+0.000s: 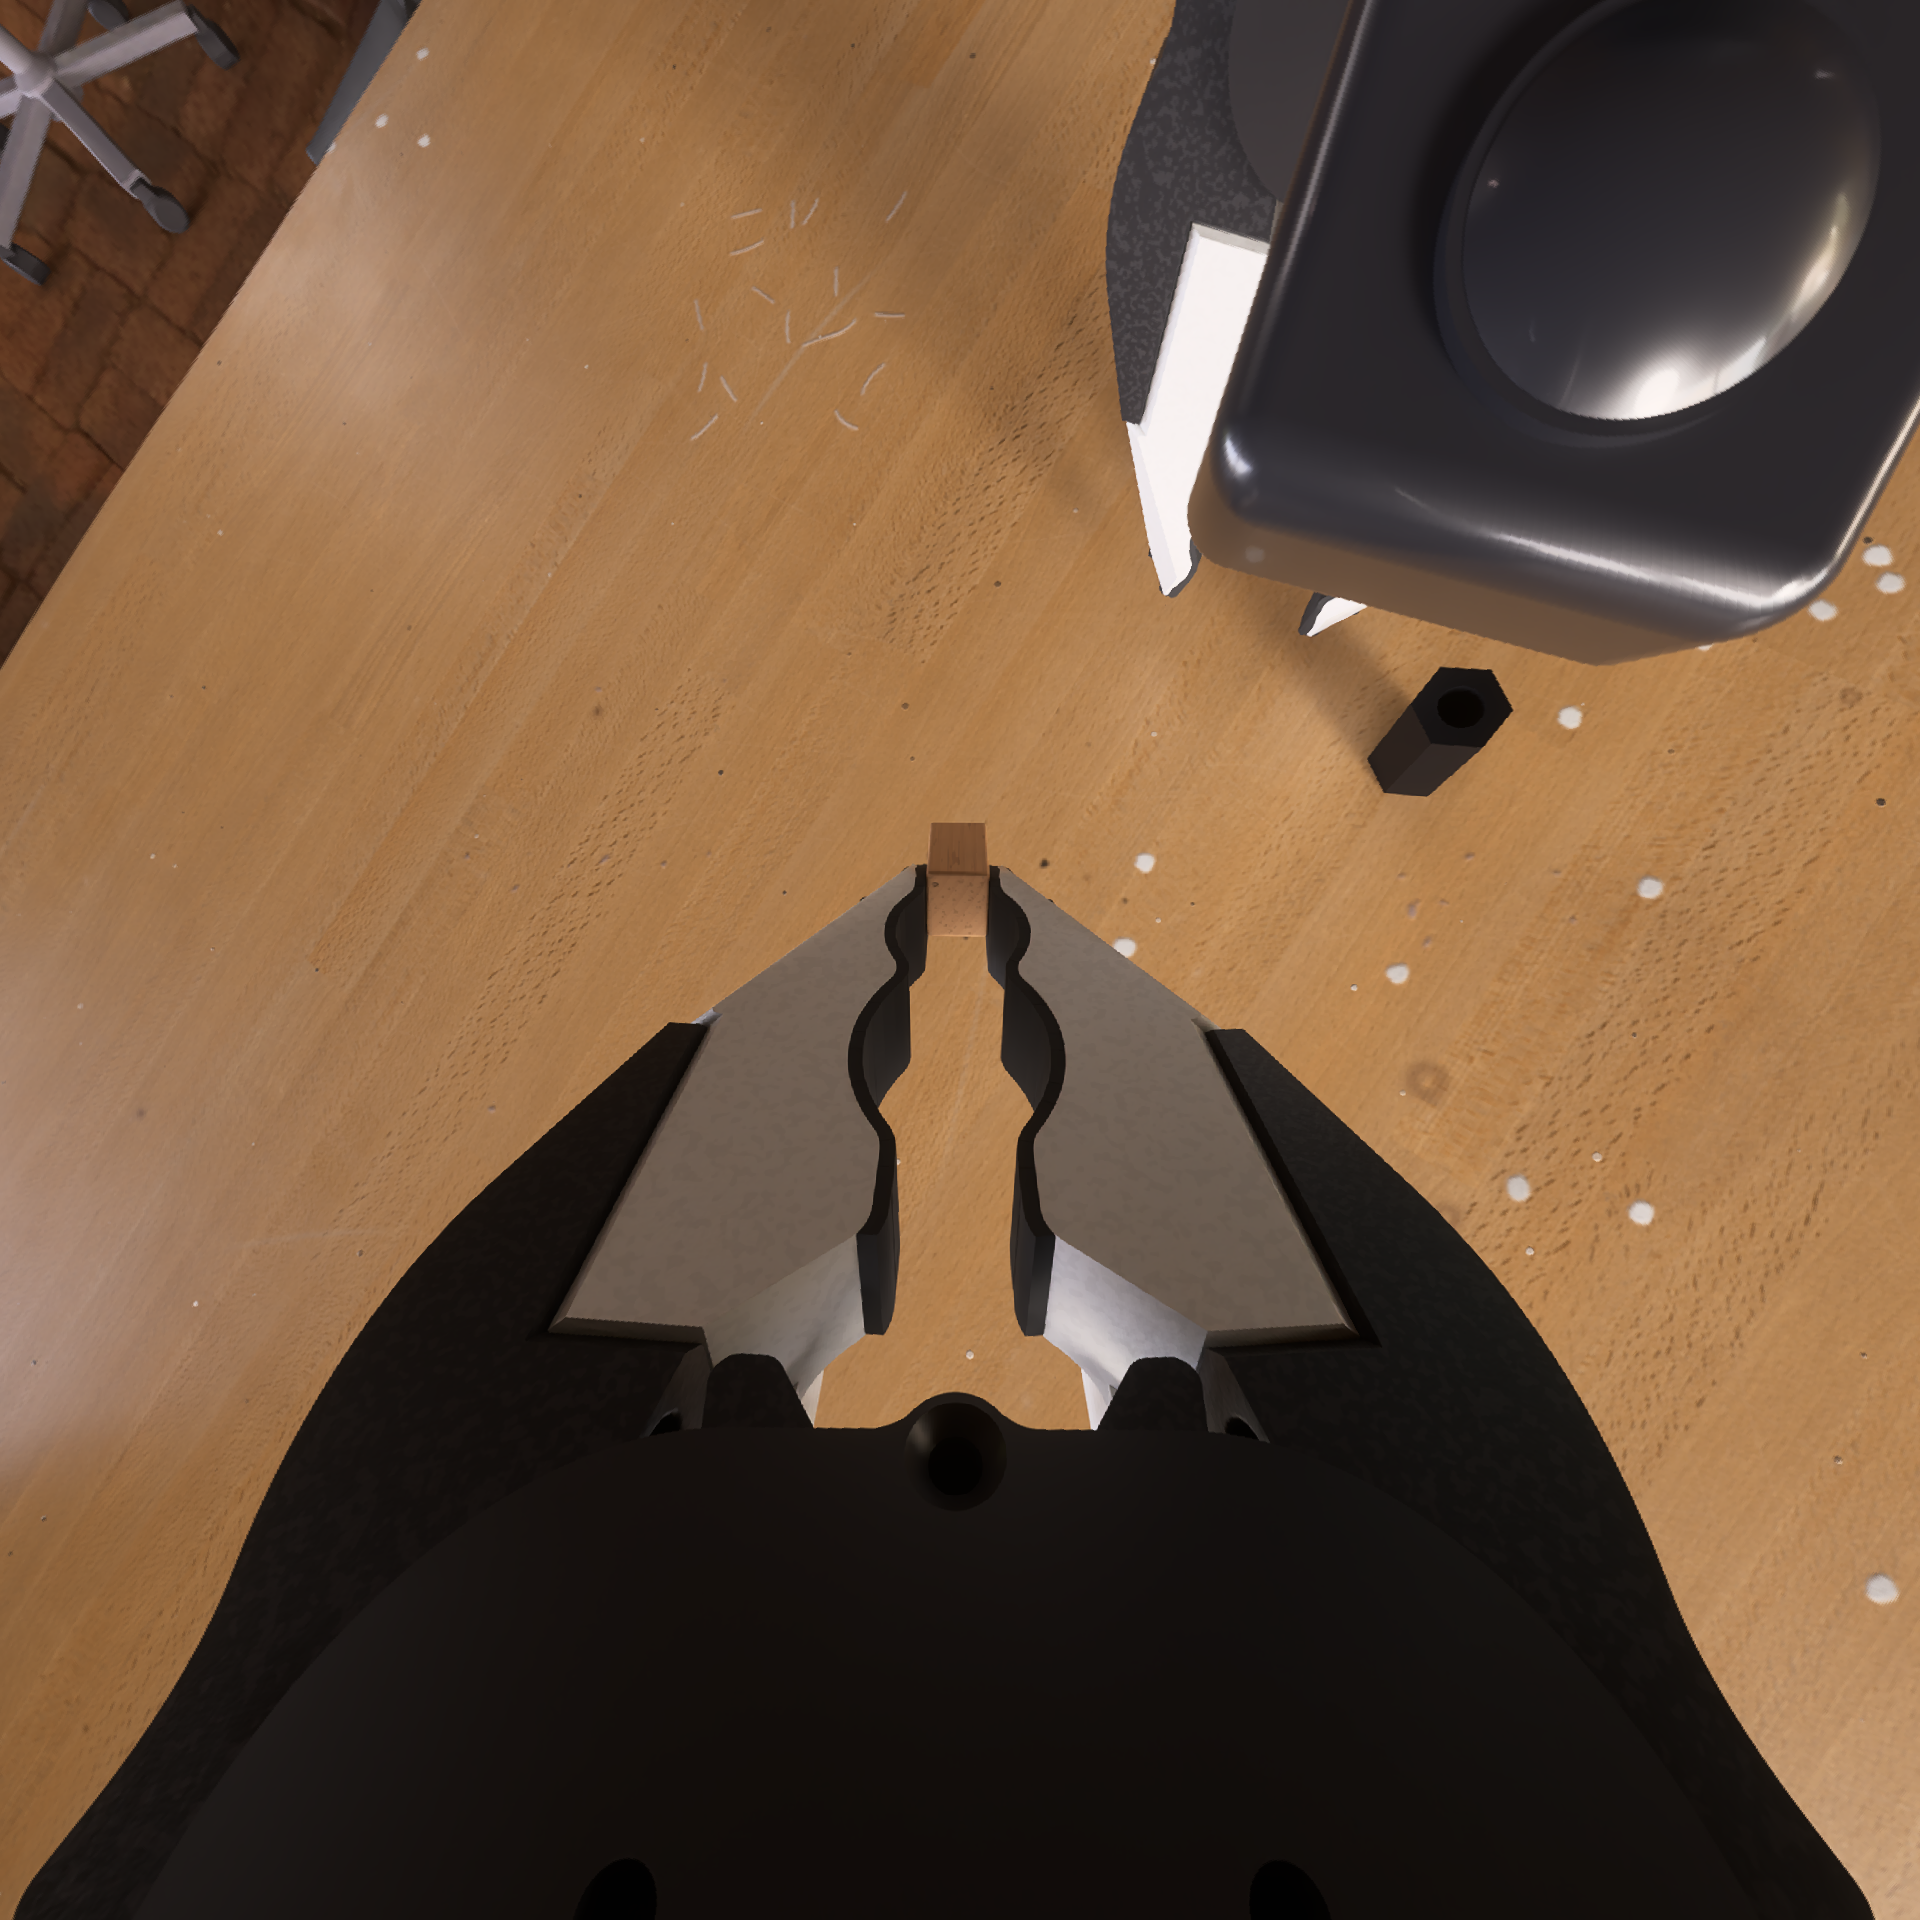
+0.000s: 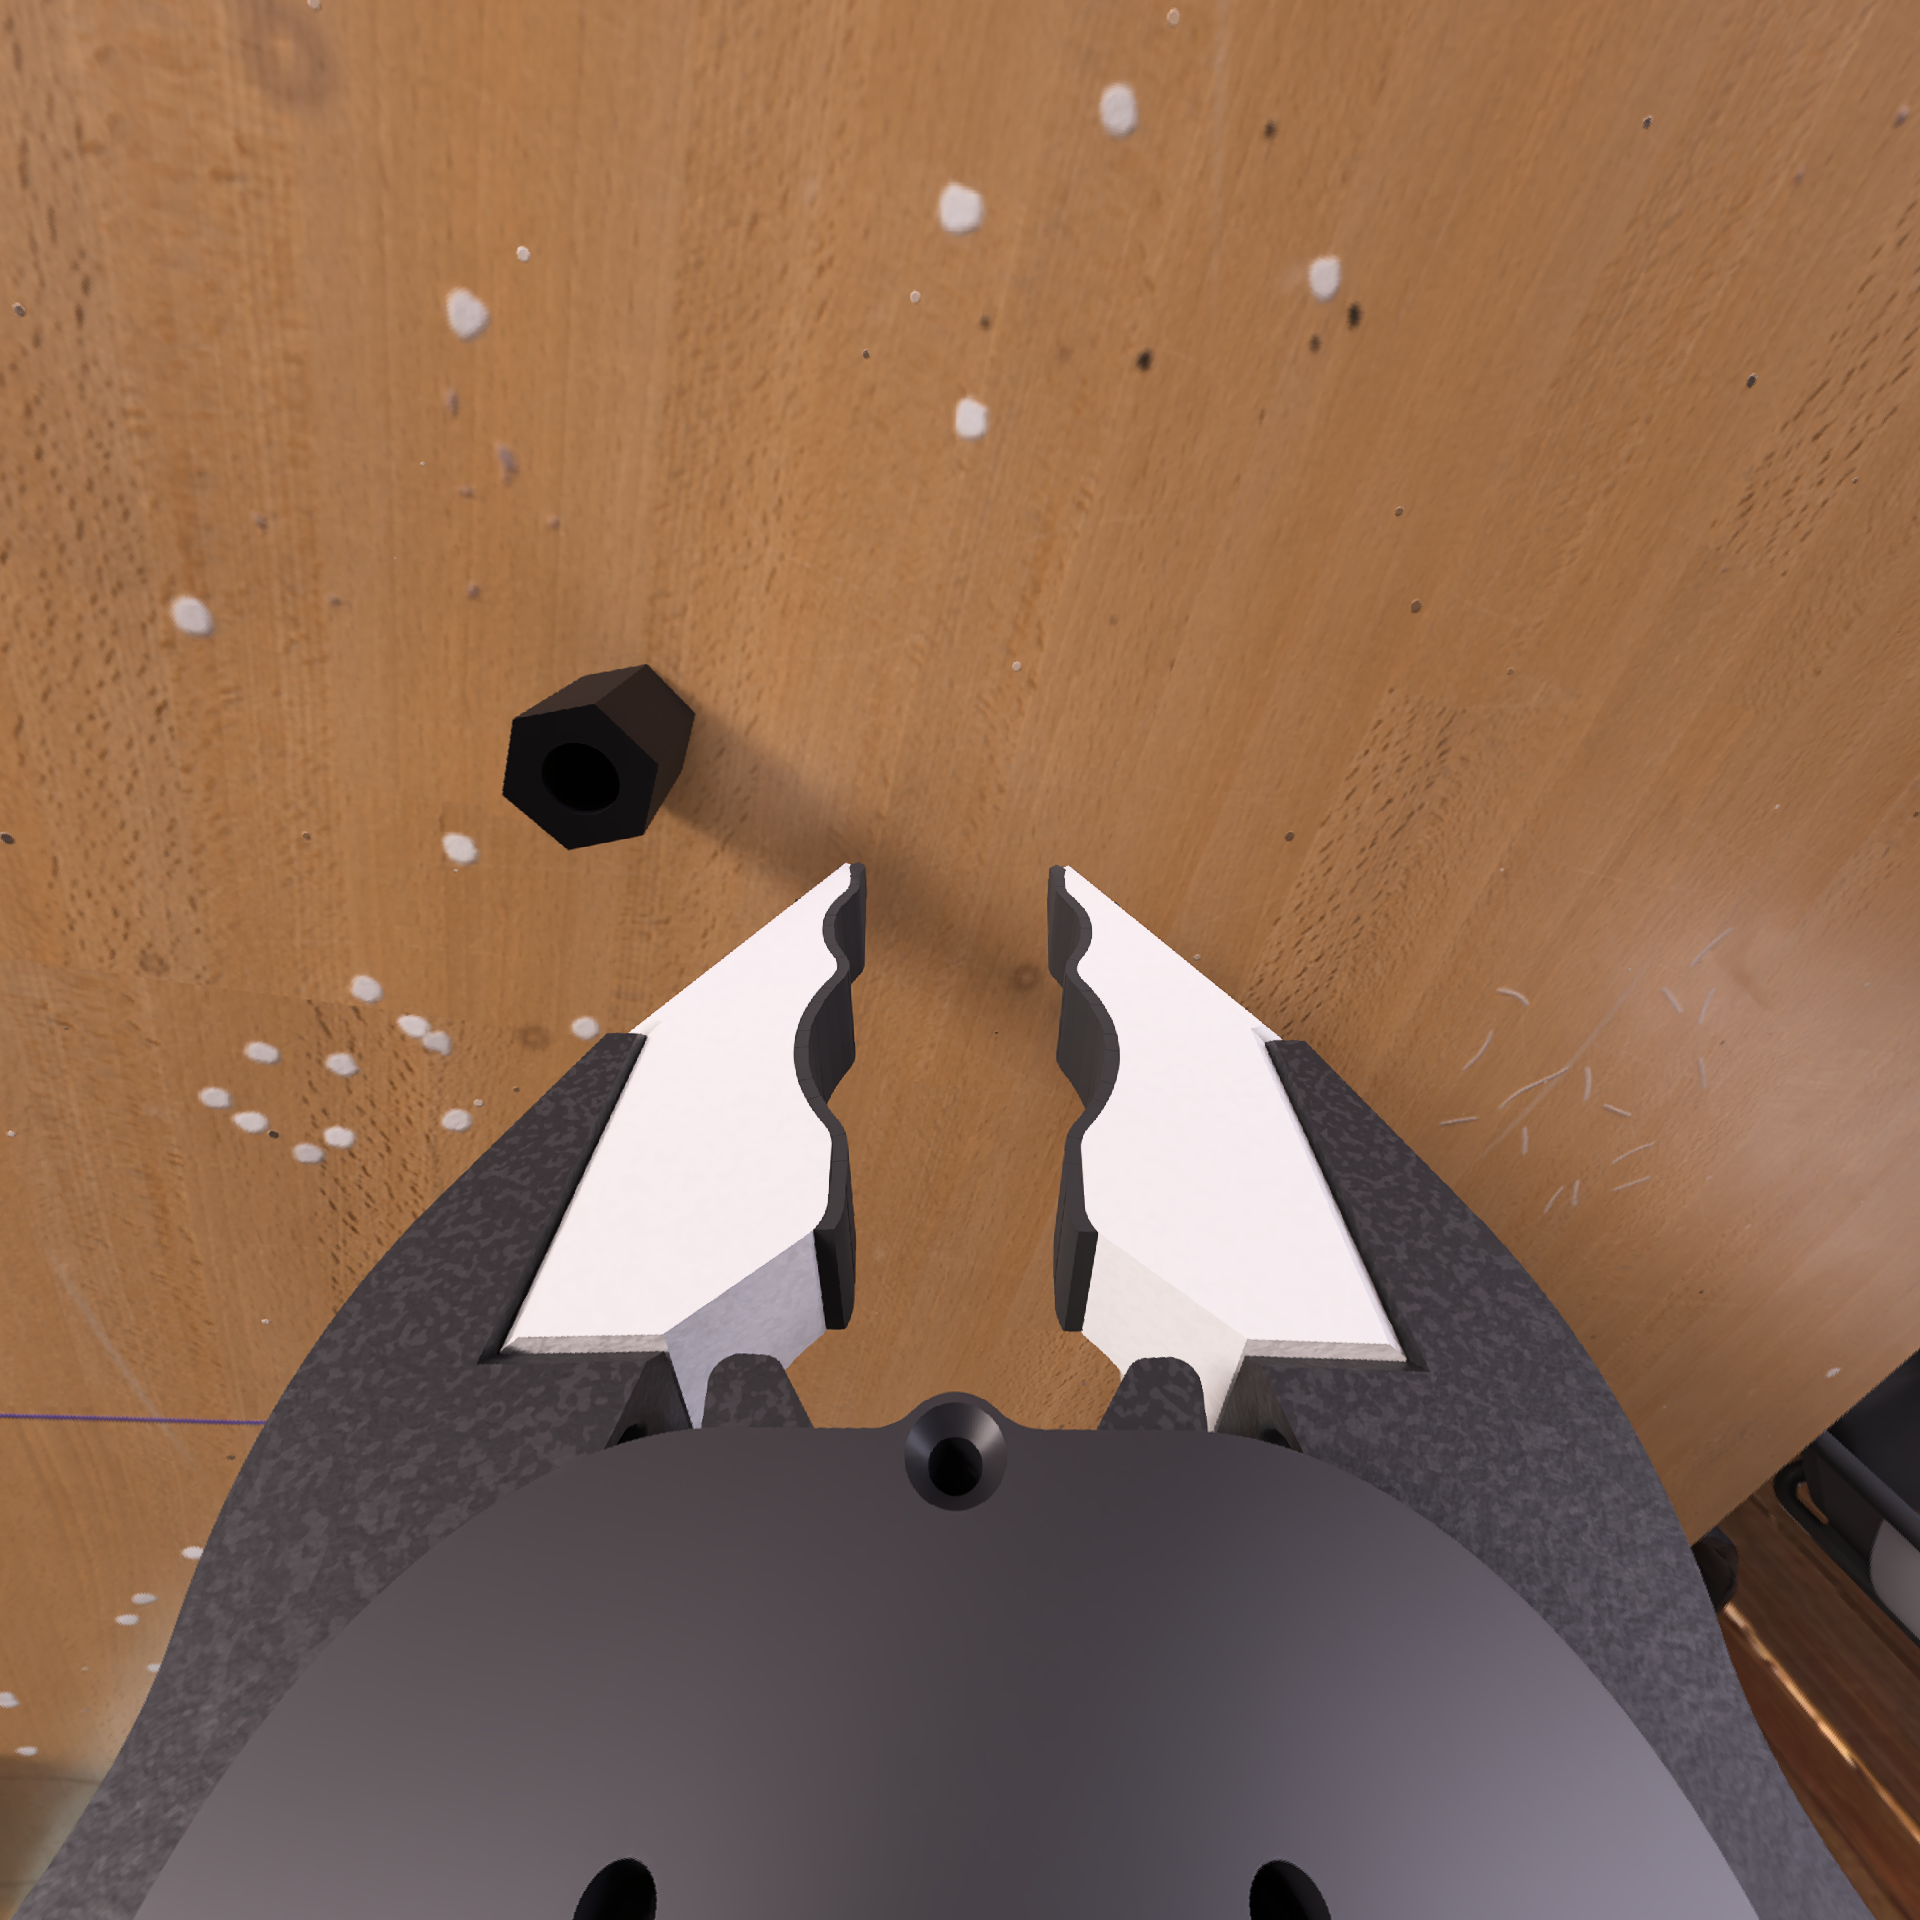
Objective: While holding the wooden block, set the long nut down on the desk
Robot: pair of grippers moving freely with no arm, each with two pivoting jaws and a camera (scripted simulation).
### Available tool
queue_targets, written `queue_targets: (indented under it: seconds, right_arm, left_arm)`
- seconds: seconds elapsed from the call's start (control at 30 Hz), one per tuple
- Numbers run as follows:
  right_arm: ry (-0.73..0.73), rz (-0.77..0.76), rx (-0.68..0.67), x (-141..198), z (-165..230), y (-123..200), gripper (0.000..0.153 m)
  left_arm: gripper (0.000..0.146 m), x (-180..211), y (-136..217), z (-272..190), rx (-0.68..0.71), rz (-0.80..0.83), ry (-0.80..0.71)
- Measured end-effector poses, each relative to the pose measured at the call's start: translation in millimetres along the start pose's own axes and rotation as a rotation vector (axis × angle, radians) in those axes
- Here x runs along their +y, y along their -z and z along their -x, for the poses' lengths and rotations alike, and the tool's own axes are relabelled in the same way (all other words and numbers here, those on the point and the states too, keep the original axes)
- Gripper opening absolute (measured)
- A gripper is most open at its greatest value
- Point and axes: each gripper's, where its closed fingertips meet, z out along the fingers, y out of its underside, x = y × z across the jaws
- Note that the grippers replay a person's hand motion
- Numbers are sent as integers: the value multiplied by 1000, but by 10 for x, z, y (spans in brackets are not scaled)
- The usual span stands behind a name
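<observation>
Black long nut point(image 2: 594, 756), one, stands on desk point(image 1: 520, 675); right gripper point(image 2: 956, 883) fingers released, left gripper point(image 1: 957, 883) grasping one wooden block point(image 1: 957, 878).

A light wooden desk top point(image 1: 540, 582) fills most of both views, its grain running lengthwise, flecked with small white paint spots point(image 2: 961, 208) and a patch of fine pale scratches point(image 1: 800, 312). Past the desk's edge lies a reddish-brown brick-patterned floor point(image 1: 73, 343). On it stands the grey star-shaped base of an office chair point(image 1: 62, 114) with dark castors. Soft light falls evenly across the wood.
</observation>
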Motion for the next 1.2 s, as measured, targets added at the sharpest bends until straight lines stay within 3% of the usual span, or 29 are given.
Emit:
queue_targets:
  seconds: [0.73, 0.8, 0.9, 1.2]
  right_arm:
    - [-166, -14, -153, -58, 30, -37, 37]
    - [-180, -13, -148, -58, 16, -40, 33]
    - [-191, -25, -166, -86, 16, -45, 11]
    - [-233, -82, -159, -92, 6, -44, 8]
  left_arm:
    - [10, -35, -40, -57, -11, 3, -27]
    - [10, -38, -42, -62, -10, 3, -30]
    - [10, -43, -38, -69, -9, 1, -33]
    - [10, -42, -11, -59, -6, -8, -33]
